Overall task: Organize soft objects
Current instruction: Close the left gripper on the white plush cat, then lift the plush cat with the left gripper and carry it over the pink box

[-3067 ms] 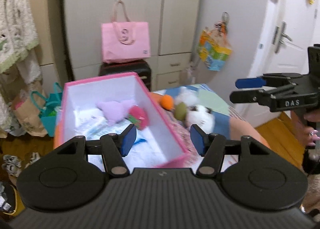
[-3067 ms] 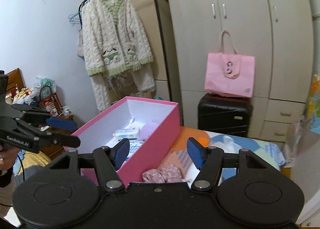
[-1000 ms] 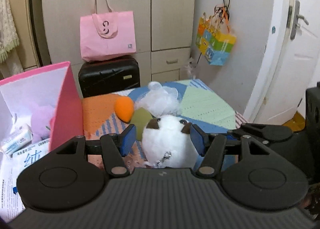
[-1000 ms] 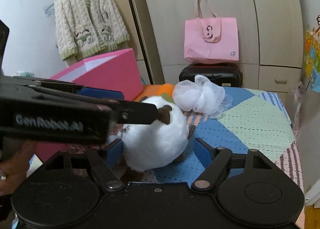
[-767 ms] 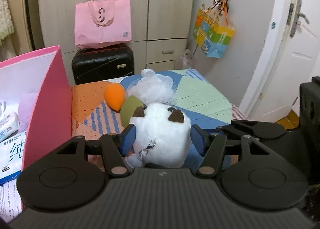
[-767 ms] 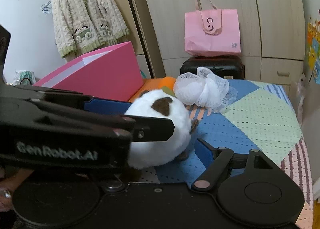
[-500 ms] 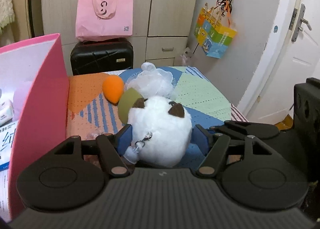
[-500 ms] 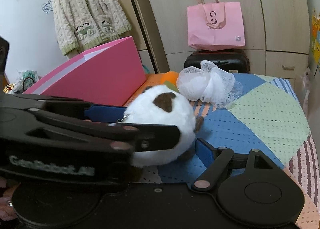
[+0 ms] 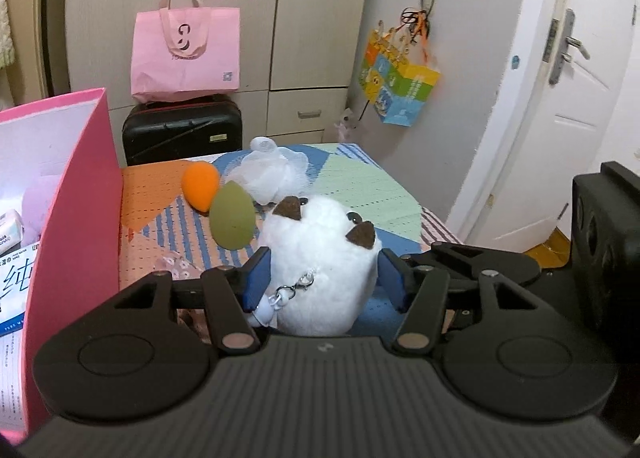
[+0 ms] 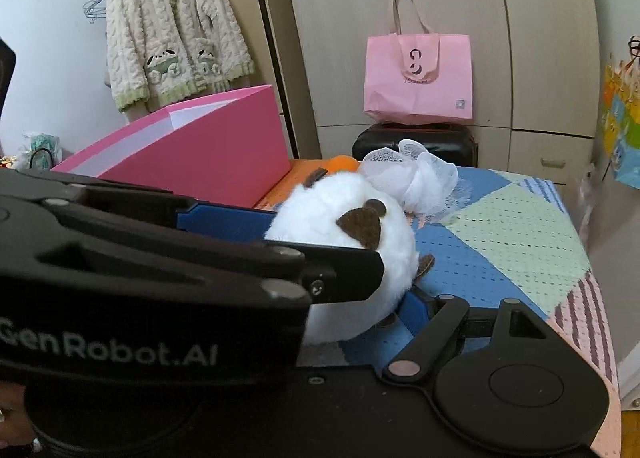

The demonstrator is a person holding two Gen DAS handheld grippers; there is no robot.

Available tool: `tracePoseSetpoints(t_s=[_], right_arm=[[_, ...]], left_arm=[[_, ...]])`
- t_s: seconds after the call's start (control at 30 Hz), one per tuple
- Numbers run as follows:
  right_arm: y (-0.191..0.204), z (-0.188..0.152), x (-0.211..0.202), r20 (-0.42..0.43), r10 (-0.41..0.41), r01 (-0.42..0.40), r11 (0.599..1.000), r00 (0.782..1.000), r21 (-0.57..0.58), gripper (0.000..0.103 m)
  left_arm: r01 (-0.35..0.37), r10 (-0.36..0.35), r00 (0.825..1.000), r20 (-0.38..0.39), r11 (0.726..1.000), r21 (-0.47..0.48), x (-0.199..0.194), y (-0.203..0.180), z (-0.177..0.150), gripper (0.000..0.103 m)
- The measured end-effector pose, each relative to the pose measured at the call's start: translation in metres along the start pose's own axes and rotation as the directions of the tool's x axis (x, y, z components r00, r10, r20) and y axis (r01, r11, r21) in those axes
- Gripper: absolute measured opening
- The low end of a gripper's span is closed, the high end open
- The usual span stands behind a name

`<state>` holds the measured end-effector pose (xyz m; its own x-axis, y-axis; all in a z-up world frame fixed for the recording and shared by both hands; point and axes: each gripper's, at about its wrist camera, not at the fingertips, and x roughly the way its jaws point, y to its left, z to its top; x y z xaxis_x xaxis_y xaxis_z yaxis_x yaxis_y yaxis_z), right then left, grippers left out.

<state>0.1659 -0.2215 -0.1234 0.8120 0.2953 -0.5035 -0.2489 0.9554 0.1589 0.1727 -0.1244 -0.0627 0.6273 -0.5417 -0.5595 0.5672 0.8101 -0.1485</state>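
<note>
A white plush toy [image 9: 320,258] with brown ears sits on the patchwork table cloth [image 9: 360,185]. My left gripper [image 9: 324,282] straddles it; its jaws are closing and both blue pads [image 9: 256,278] touch the fur. My right gripper [image 10: 320,298] is open beside the toy, its right fingertip [image 10: 412,308] at the toy's lower edge and its left finger hidden behind the left gripper. An orange sponge [image 9: 200,185], a green sponge [image 9: 232,219] and a white mesh pouf [image 9: 276,175] lie just beyond. The pink box [image 9: 80,197] stands at left.
Inside the box are a lilac plush [image 9: 38,197] and tissue packs. A floral cloth [image 9: 172,268] lies by the box wall. A black suitcase [image 9: 182,133] with a pink tote [image 9: 186,53] stands past the table's far edge; a door [image 9: 580,117] is at right.
Both grippers came away from the pink box to the white plush toy. The left jaws widened around it, then narrowed until the pads met its sides.
</note>
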Motion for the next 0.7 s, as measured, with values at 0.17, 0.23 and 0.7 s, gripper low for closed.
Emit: tracePoseSetpoints(t_s=[0.17,0.23,0.7], right_arm=[[0.009,-0.007,-0.013,0.015,-0.065,0.065,0.998,0.998,-0.020,0.085],[0.012,-0.012,-0.018,0.023,-0.078,0.078,0.997,0.997,-0.016,0.085],[0.027,-0.031,-0.044,0.102,-0.108,0.108,0.994,0.989,0.012,0.086]], left_arm=[[0.037,-0.037,0.999,-0.005,0.999,0.013,-0.008,-0.007,-0.005,0.056],[0.038,-0.037,0.999,-0.007,0.998,0.045,-0.012,-0.013,-0.010,0.056],[0.054,-0.057,0.998,0.029,0.994,0.093,-0.037,-0.027,-0.025,0.056]])
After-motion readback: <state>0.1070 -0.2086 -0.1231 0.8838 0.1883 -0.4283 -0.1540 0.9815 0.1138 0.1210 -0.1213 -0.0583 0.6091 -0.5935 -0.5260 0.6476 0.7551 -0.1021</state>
